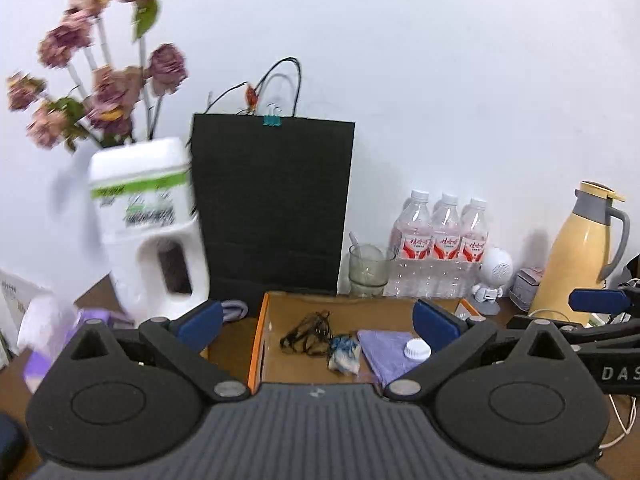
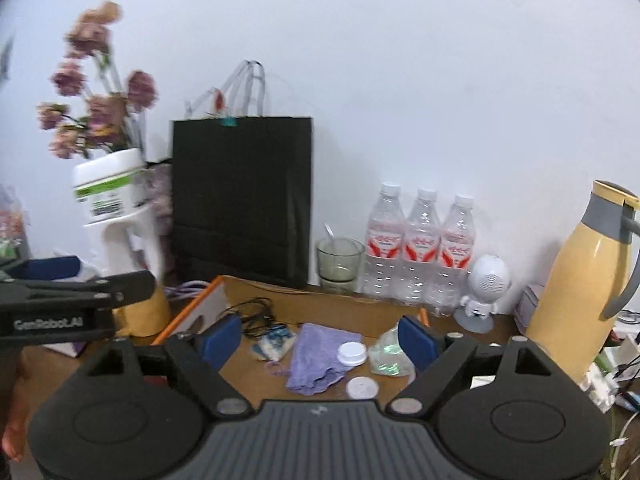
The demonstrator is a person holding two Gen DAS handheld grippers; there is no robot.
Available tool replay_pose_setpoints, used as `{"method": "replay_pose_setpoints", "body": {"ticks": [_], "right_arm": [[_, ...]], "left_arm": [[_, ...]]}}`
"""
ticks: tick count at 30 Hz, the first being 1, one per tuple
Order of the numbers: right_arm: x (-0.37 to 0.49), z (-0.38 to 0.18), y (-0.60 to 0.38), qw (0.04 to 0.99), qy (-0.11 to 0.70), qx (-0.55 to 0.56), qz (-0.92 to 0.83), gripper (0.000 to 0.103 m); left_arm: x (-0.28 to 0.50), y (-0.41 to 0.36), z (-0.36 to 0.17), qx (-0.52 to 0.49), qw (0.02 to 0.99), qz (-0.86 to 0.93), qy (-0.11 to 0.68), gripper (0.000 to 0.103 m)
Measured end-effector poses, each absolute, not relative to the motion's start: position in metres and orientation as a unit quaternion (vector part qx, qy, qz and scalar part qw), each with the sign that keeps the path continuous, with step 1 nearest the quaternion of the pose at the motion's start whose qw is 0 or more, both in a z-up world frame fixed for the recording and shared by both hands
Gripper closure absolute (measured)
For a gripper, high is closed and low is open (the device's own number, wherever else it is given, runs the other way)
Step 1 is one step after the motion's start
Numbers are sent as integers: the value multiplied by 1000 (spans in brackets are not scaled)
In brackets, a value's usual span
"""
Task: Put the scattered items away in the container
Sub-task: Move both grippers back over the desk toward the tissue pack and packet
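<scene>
Side by side, the left tool (image 1: 320, 326) and right tool (image 2: 320, 342) hang over the cardboard box (image 1: 262, 336) on the tabletop (image 2: 504, 326), both with blue pads spread wide and nothing between them. Inside the box lie a tangled black cable (image 1: 306, 334), a purple cloth (image 2: 320, 356), a white cap (image 2: 352, 354) and a crumpled wrapper (image 1: 344, 354).

Both wrist views look forward, slightly downward, close over the cardboard box (image 1: 262, 336), sharing it and the seemingly blurred wall
</scene>
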State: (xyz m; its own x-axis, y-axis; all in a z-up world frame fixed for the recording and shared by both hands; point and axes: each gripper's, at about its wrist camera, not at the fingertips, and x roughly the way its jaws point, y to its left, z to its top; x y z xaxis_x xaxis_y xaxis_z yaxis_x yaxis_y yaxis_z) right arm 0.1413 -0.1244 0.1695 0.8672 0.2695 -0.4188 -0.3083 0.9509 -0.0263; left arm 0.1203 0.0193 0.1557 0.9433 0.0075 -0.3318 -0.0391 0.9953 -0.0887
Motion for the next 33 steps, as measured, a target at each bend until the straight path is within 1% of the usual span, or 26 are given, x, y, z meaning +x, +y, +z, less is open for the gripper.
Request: {"method": "replay_pose_setpoints", "body": {"ticks": [7, 9, 12, 14, 18, 22, 25, 28, 29, 30, 31, 32, 33], "right_arm": [[61, 123, -149, 970, 180, -35, 163, 17], [40, 108, -152, 968, 181, -19, 171, 11], [23, 90, -155, 964, 204, 31, 168, 11], [8, 80, -154, 962, 211, 40, 168, 11], [-16, 64, -147, 957, 231, 32, 173, 13], [-19, 48, -125, 949, 262, -13, 177, 14], [-9, 32, -108, 941, 294, -46, 164, 22], [5, 20, -103, 932, 323, -43, 158, 35], [9, 17, -102, 930, 328, -44, 156, 40], [13, 14, -101, 929, 333, -47, 156, 41], [17, 11, -100, 927, 338, -51, 154, 44], [20, 7, -99, 925, 343, -55, 156, 53], [21, 6, -99, 925, 340, -52, 163, 58]], "left_arm": [[32, 32, 110, -39, 989, 26, 140, 0], [15, 29, 99, -38, 988, 37, 145, 0], [-8, 22, 88, -27, 986, 19, 162, 0], [-25, 16, 82, -10, 987, 15, 162, 0], [-46, 11, 66, 15, 984, 12, 176, 0], [-48, 11, 46, 18, 978, 6, 209, 0], [-37, 13, 39, 19, 972, -7, 235, 0], [-23, 17, 38, 16, 971, -27, 237, 0], [-16, 19, 38, 16, 970, -35, 239, 2], [-7, 20, 39, 16, 969, -42, 242, 4], [3, 21, 40, 15, 968, -48, 247, 10], [15, 23, 39, 16, 966, -57, 253, 15], [28, 24, 39, 18, 964, -63, 259, 18]]}}
